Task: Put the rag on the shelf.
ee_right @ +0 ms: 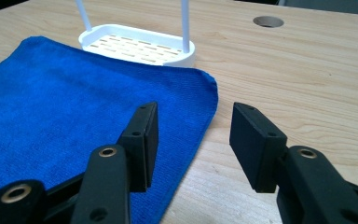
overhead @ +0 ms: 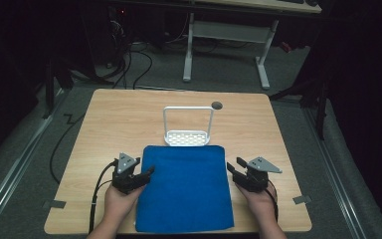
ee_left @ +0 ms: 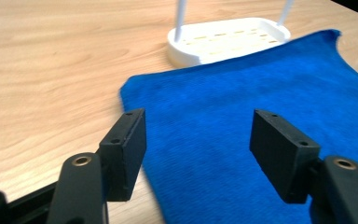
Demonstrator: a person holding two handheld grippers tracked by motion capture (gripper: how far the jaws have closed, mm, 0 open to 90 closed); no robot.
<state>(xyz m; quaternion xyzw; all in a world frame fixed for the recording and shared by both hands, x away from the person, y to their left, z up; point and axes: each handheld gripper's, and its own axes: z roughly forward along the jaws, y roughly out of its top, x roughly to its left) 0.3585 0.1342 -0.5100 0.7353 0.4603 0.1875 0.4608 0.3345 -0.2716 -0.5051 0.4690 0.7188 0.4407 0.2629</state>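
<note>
The table [overhead: 129, 114] looks like pale wood-grain laminate, smooth with a soft sheen. The blue cloth [overhead: 184, 189] has a fuzzy, matt nap like microfibre. The white slotted rack [overhead: 187, 137] looks like smooth, slightly glossy plastic. The gripper jaws are matt black plastic with brass-coloured rivets.
</note>
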